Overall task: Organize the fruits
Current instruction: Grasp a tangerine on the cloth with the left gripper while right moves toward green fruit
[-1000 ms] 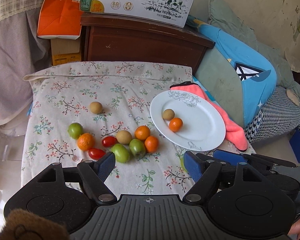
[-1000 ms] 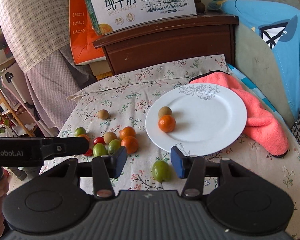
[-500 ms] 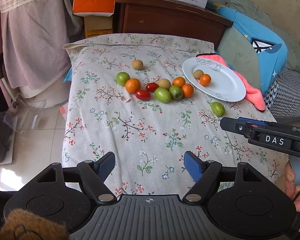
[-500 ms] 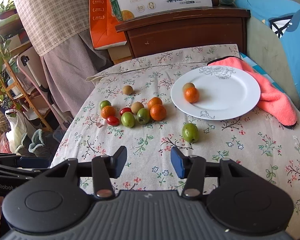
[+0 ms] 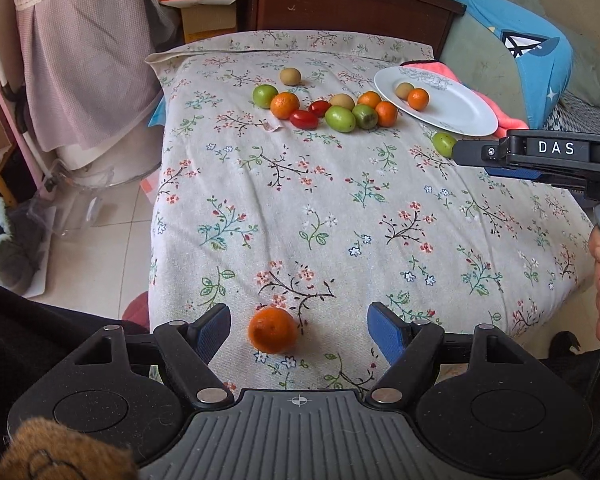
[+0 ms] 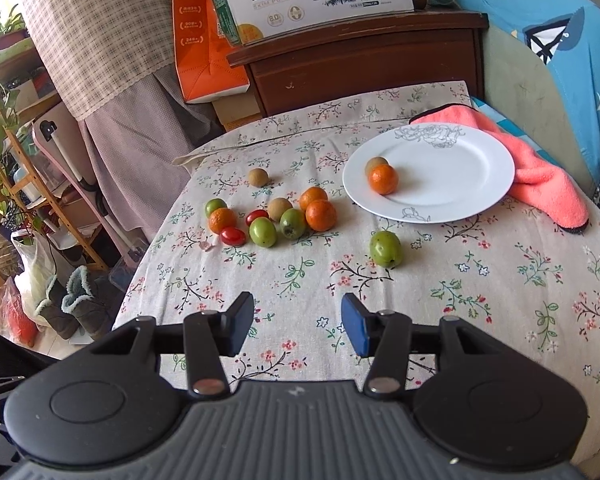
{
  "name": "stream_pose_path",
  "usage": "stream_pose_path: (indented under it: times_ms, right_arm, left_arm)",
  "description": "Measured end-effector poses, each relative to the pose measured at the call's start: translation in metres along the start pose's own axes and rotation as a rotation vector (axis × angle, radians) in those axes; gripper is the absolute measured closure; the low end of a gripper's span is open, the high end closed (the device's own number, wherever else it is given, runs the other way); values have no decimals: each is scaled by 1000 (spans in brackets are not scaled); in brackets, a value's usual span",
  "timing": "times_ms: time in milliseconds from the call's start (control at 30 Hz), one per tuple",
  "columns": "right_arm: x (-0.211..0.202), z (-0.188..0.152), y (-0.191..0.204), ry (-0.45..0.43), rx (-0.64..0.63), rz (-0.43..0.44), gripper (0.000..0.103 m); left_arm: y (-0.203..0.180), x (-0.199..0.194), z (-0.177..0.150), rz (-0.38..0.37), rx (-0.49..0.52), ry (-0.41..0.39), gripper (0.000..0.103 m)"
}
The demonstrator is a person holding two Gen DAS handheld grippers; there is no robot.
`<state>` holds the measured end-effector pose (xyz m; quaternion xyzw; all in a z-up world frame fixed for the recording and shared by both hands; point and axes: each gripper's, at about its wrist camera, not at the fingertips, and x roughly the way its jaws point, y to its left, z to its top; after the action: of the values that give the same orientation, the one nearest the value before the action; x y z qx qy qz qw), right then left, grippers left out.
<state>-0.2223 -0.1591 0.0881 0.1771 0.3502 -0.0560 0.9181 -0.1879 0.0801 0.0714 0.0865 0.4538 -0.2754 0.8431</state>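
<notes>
Left wrist view: the left gripper (image 5: 299,330) hangs with its blue-padded fingers (image 5: 385,330) spread wide and nothing pinched. A small orange mandarin (image 5: 273,335) lies alone on the floral-cloth bench (image 5: 300,208), in the gap between the fingers but nearer the left pad and touching neither. At 12 o'clock, well apart, sits the cluster of green, orange, red and tan fruits (image 5: 332,110); at 1 o'clock is the white round plate (image 5: 456,110), holding a tan fruit and an orange one. A lone green fruit (image 5: 443,144) lies just beside the plate's near rim, partly hidden by the right gripper's black body at 3 o'clock.

The step in hand looks like picking up the near mandarin. To do it well, centre the fingers on it first, come down until the pads sit level with its middle, then close gently so it neither rolls off the bench edge nor bruises.

Right wrist view: the right gripper (image 6: 298,326) has its fingers part-spread and empty, over bare cloth. The lone green fruit (image 6: 386,249) sits at 12 o'clock, the plate (image 6: 460,168) beyond it at 1 o'clock against a pink cloth (image 6: 548,188), and the cluster (image 6: 276,218) at 11 o'clock.
</notes>
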Motion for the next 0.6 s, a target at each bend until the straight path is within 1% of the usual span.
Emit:
stream_pose_path:
  times_ms: [67, 167, 233, 267, 333, 367, 400, 433, 600]
  right_arm:
    - [-1, -1, 1, -1, 0, -2, 53]
    - [-1, -3, 0, -1, 7, -2, 53]
    - [-1, -3, 0, 0, 14, -4, 53]
    - [-1, -3, -1, 1, 18, -7, 53]
    - [-1, -2, -3, -1, 27, -14, 53]
    - [-1, -2, -3, -1, 33, -15, 53]
    - [-1, -2, -4, -1, 40, -16, 53]
    - [0, -2, -5, -1, 47, -17, 53]
    - [0, -1, -7, 1, 56, -24, 53]
  left_arm:
    - [0, 2, -3, 7, -2, -5, 29]
    - [1, 6, -5, -7, -10, -7, 31]
    - [1, 8, -7, -6, -9, -5, 39]
    - [2, 10, -8, -8, -11, -3, 41]
    - [4, 13, -9, -9, -19, -2, 53]
    - [5, 14, -10, -6, -20, -3, 56]
    - [6, 16, -10, -6, -20, -3, 61]
    - [6, 17, -11, -8, -22, -2, 65]
    - [2, 23, -14, -12, 4, 3, 72]
